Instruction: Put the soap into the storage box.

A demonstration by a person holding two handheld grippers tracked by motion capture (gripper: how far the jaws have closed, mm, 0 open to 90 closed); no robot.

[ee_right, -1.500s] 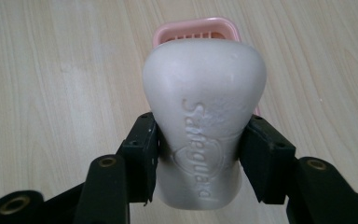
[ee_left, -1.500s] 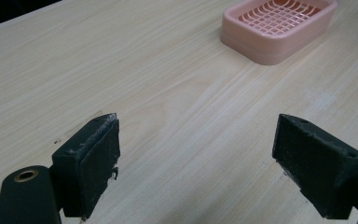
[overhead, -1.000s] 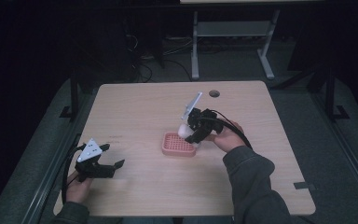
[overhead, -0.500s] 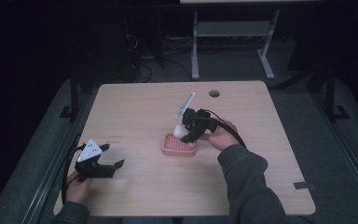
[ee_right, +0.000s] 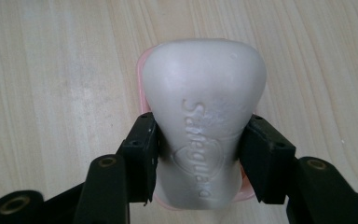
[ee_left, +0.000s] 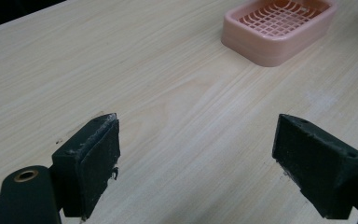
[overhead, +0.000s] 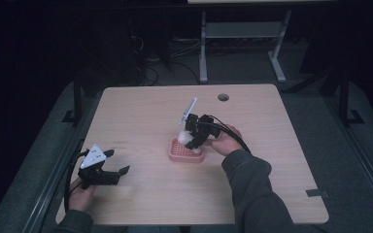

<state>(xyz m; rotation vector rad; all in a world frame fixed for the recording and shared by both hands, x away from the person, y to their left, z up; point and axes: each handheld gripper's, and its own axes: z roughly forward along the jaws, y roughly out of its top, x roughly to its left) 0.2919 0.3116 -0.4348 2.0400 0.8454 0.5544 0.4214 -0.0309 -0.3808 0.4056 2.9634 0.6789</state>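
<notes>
Right gripper (ee_right: 198, 154) clamped on a white soap bar (ee_right: 204, 116), jaws pinching both sides, right over the pink soap dish (overhead: 186, 151) mid-table. Hard to tell if actually touching the dish, probably just above. Left gripper (ee_left: 198, 154) spread wide, nothing held, low over the wooden table (overhead: 141, 107) near the front left corner

The right gripper (overhead: 193, 137) is tilting steeply downward near the middle of the tabletop (overhead: 281, 160), its jaws clamping a white bar of soap (ee_right: 204, 116) from both sides. The right hand (overhead: 225, 141) is gripping it from behind, sleeve trailing toward the near edge. The left gripper (overhead: 108, 171) is lying low at the near left corner, jaws standing wide apart, with the left hand (overhead: 81, 196) holding it.
</notes>
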